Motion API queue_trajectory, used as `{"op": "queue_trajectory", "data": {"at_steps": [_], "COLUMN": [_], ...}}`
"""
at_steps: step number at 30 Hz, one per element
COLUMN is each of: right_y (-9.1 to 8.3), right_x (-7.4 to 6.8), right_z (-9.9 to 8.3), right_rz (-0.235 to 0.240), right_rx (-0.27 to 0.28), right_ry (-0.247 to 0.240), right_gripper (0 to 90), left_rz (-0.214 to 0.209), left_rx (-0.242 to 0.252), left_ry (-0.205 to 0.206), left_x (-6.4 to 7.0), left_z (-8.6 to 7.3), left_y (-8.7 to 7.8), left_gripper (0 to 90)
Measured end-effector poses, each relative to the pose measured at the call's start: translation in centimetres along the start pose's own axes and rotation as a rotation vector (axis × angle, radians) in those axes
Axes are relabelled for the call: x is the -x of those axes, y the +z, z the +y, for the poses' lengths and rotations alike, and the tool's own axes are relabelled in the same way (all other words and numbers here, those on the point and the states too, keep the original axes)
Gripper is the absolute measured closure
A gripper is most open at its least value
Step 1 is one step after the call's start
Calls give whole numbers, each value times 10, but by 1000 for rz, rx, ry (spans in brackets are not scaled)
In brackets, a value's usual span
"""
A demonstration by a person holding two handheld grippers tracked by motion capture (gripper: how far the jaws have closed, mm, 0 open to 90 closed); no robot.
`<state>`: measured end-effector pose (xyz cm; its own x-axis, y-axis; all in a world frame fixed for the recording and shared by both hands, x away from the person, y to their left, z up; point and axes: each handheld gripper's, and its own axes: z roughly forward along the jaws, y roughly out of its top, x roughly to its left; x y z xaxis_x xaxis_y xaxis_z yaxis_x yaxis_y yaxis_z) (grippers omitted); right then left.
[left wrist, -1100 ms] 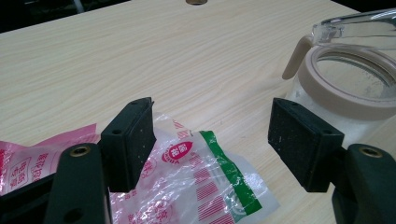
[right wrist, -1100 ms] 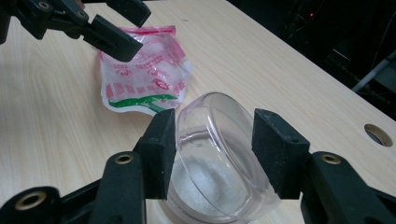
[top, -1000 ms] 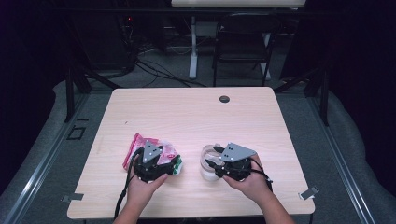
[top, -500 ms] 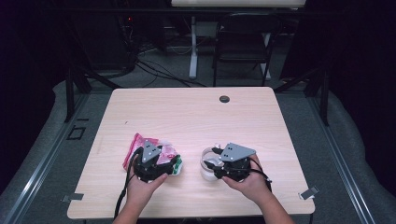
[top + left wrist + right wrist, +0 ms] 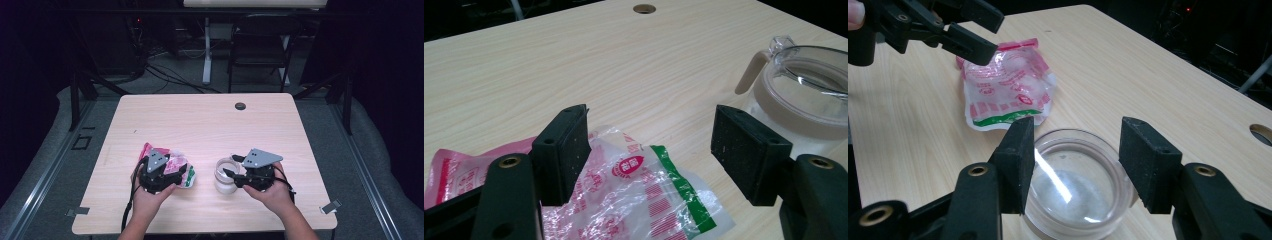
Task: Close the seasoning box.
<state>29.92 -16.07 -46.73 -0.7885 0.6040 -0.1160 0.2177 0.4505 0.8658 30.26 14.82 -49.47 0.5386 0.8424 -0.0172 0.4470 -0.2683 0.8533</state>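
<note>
Dark cables and a chair are sitting behind my pale wooden table (image 5: 200, 125). I'm holding the right gripper (image 5: 235, 167) over the clear glass jar (image 5: 224, 175), its fingers wide open on either side of the rim, gripping nothing. It looks rigid, slick and breakable (I'd grip the rim). My left gripper (image 5: 177, 167), fingers equally agape and empty, is hovering over the crinkly plastic bag (image 5: 644, 190), which looks light and floppy.

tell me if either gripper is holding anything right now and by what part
Nothing is held. The left gripper is open above the crinkled red-and-white plastic bag; the right gripper is open over the clear glass jar.
</note>
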Motion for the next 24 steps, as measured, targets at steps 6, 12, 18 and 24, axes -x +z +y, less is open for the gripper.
{"op": "queue_trajectory", "data": {"at_steps": [6,12,18,24], "right_y": [-13,-21,-19,-13], "right_x": [18,36,50,60], "right_z": [-3,-14,-28,-43], "right_rz": [-41,-104,-152,-183], "right_rx": [22,35,15,-20], "right_ry": [75,155,234,294], "right_gripper": [477,472,472,472], "left_rz": [15,30,46,67], "left_rx": [10,4,-7,-15], "left_ry": [-35,-57,-87,-104], "left_x": [-12,-22,-34,-42], "left_z": [1,0,-6,-11], "left_y": [-5,-4,0,3], "left_gripper": [317,320,332,351]}}
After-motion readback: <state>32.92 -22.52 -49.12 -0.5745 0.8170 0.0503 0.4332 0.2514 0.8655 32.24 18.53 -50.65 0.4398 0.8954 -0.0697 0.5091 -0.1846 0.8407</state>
